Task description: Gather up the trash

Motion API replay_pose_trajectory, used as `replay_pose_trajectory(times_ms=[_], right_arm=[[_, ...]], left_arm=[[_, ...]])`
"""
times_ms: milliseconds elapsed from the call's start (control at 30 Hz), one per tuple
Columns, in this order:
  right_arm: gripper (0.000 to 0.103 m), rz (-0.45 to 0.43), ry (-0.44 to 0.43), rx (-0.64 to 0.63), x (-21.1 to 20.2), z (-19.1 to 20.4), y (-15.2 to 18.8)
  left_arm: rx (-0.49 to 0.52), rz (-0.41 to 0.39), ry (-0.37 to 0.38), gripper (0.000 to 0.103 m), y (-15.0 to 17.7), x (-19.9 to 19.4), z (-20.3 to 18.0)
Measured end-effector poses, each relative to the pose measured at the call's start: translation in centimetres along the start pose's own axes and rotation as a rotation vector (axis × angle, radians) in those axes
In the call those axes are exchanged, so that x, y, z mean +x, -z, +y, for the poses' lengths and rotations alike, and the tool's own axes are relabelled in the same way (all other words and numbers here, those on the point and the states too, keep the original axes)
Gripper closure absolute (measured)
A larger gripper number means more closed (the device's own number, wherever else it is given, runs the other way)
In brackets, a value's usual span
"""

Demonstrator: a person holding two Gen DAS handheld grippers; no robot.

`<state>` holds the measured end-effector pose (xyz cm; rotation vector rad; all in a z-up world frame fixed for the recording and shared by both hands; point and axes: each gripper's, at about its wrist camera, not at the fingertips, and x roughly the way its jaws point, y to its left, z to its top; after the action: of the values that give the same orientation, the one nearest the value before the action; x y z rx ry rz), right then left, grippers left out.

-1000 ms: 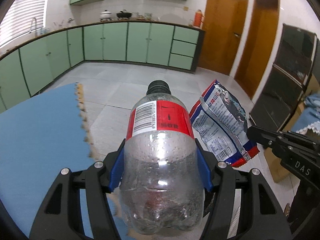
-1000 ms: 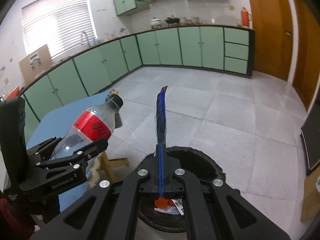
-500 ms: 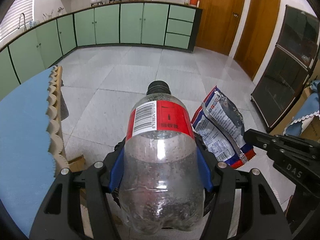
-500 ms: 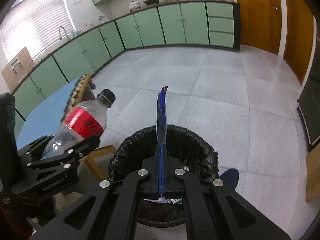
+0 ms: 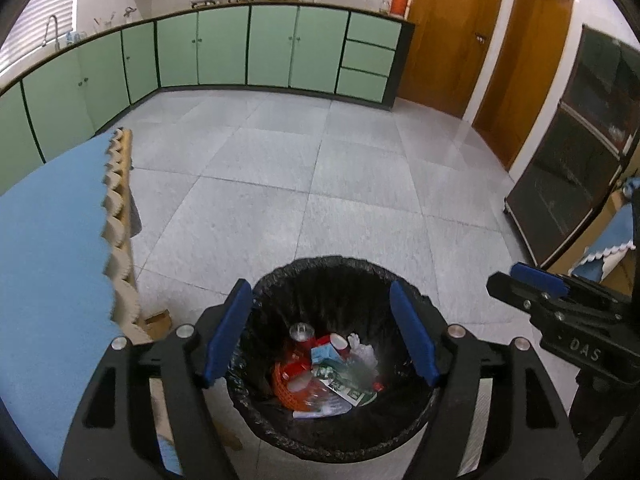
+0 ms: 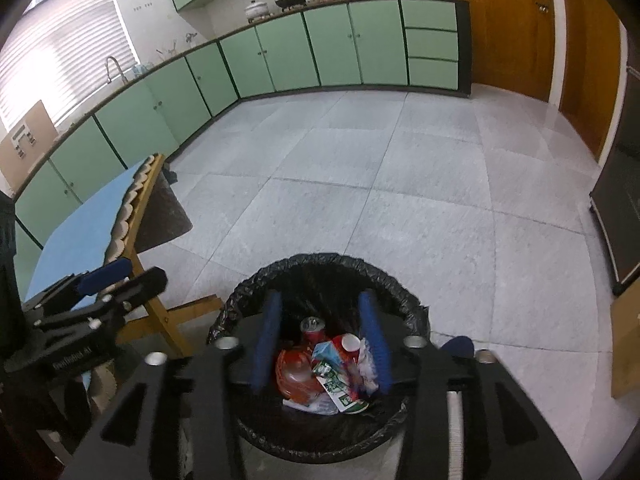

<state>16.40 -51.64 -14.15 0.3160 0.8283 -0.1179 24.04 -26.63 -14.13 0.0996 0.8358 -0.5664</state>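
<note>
A bin with a black liner (image 5: pixel 328 265) (image 6: pixel 320 259) stands on the floor right under both grippers. Inside lie a red can (image 5: pixel 301 332) (image 6: pixel 313 327), a red cup (image 6: pixel 349 343), a carton (image 5: pixel 325 355), a green-and-white wrapper (image 6: pixel 340 394) and crumpled paper. My left gripper (image 5: pixel 320 332) hangs over the bin mouth, its jaws opening, with nothing between the blue pads (image 5: pixel 227 334). My right gripper (image 6: pixel 320 342) is over the same bin, jaws opening and empty; it shows from the side (image 5: pixel 520 280). I cannot pick out the bottle or the snack bag for sure among the trash.
A table with a blue scalloped cover (image 5: pixel 52 240) (image 6: pixel 80 232) on a wooden frame (image 6: pixel 160 320) stands left of the bin. Green cabinets (image 5: pixel 272 48) line the far wall, wooden doors (image 5: pixel 516 60) and a dark cabinet (image 5: pixel 568 184) are on the right. Grey floor tiles lie beyond.
The plastic bottle has left my left gripper and the snack bag has left my right gripper; both sets of jaws have opened. Both grippers sank a little toward the bin.
</note>
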Motion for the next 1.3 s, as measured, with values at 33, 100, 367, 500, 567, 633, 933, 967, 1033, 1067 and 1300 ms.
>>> replay_pose_trajectory(times_ms=[33,100,367,500,567,633,933,967,1033,1067,1300], right_arm=[[0.041,-0.011,0.001,0.001,-0.4,0.0,-0.1],[0.034,-0.032,0.003,-0.001,-1.5,0.4,-0.3],[0.012,-0.119,-0.021,-0.033,-6.2,2.7,-0.9],[0.006,-0.147,-0.063,-0.049,-8.5,4.4,-0.7],[0.006,-0.165,-0.083,-0.054,-9.7,5.4,-0.5],[0.006,-0.175,-0.098,-0.057,-10.5,6.2,-0.3],[0.006,-0.233,-0.135,-0.101,-15.6,10.3,1.7],[0.006,-0.238,-0.14,-0.104,-16.0,10.6,1.8],[0.006,-0.248,-0.148,-0.109,-17.0,11.1,2.1],[0.006,-0.254,-0.15,-0.112,-17.5,11.4,2.2],[0.006,-0.288,-0.154,-0.152,-20.1,13.0,3.1]], left_arm=[[-0.005,-0.014,-0.001,0.031,-0.2,-0.7,0.3],[-0.009,-0.039,-0.005,0.03,-0.3,-1.9,0.4],[-0.03,-0.11,-0.028,0.024,-0.1,-8.0,2.5],[-0.044,-0.137,-0.044,0.021,0.4,-10.9,3.3],[-0.057,-0.147,-0.048,0.02,0.8,-12.6,3.6],[-0.064,-0.166,-0.05,0.019,1.2,-14.1,3.9],[-0.086,-0.242,-0.062,0.015,2.9,-20.2,4.5],[-0.083,-0.253,-0.07,0.015,3.0,-21.0,4.5],[-0.083,-0.272,-0.083,0.015,3.3,-22.2,4.5],[-0.082,-0.278,-0.088,0.015,3.4,-22.8,4.5],[-0.064,-0.293,-0.115,0.014,5.0,-26.2,4.1]])
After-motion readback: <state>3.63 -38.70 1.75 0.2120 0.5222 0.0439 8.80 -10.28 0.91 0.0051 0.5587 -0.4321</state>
